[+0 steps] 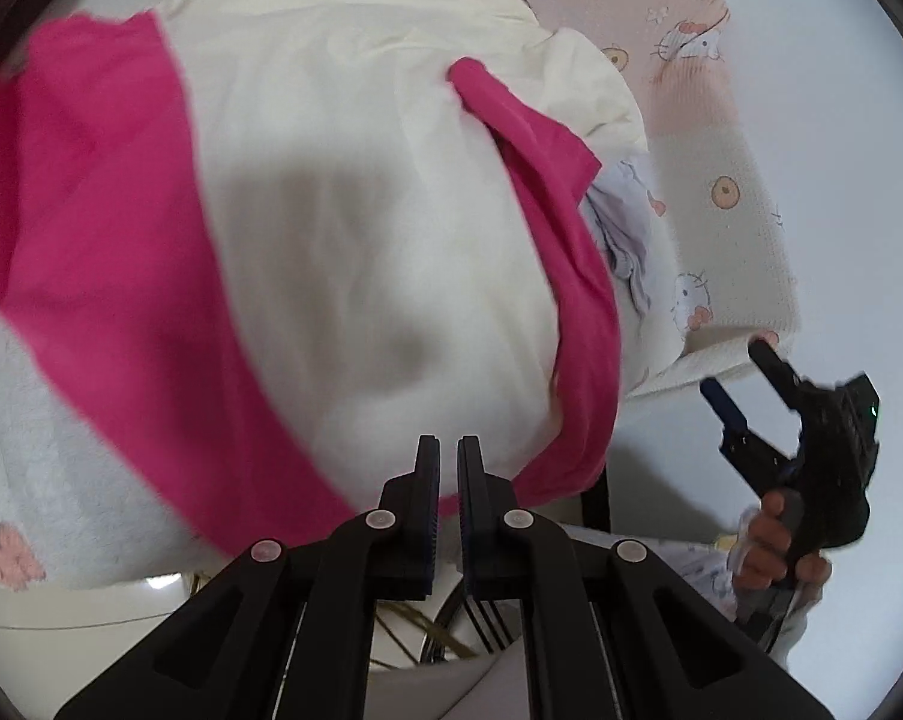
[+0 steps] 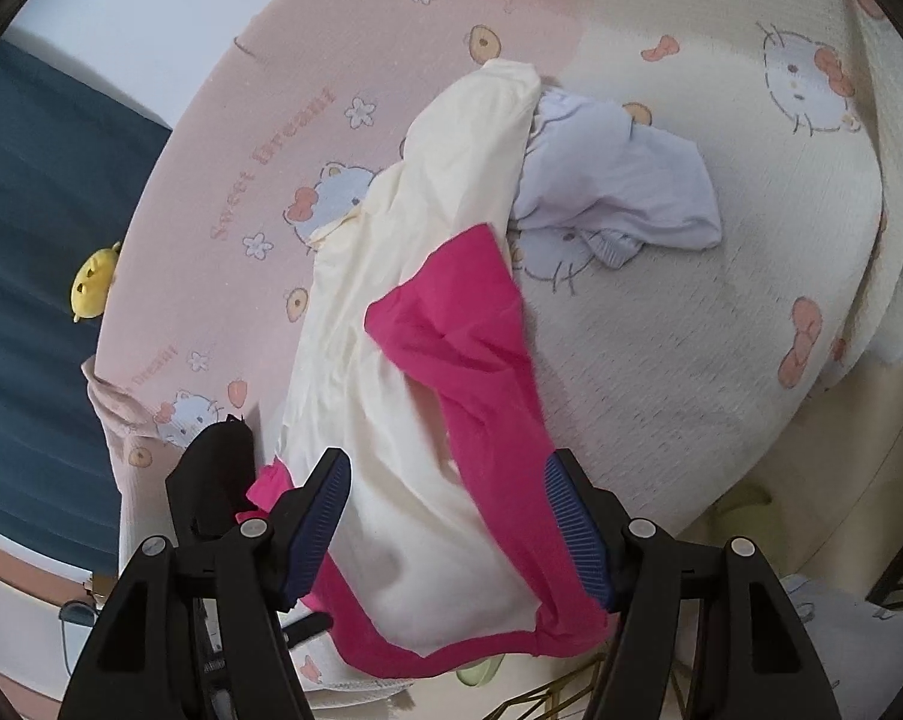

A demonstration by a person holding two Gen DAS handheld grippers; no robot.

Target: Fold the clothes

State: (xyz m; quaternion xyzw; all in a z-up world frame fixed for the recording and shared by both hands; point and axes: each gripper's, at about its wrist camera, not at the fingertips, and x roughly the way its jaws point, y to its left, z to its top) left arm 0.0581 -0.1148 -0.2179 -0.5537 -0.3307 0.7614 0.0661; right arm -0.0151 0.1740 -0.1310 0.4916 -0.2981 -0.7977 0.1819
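A cream-and-pink shirt lies across the bed, draped over its near edge. The left gripper — jaws nearly together, empty. The right gripper — jaws spread wide over the shirt, gripping nothing.

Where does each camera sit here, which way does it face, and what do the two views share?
Left wrist: on the left hand-held gripper, looking along its nearly closed fingers at the cream and pink garment; the right hand-held gripper and the hand holding it show at right.
Right wrist: on the right hand-held gripper, looking between its open fingers down on the same garment and a lavender garment; the left hand-held gripper shows at lower left.
Shared: both garments, the cartoon-cat bedspread, each other's gripper.
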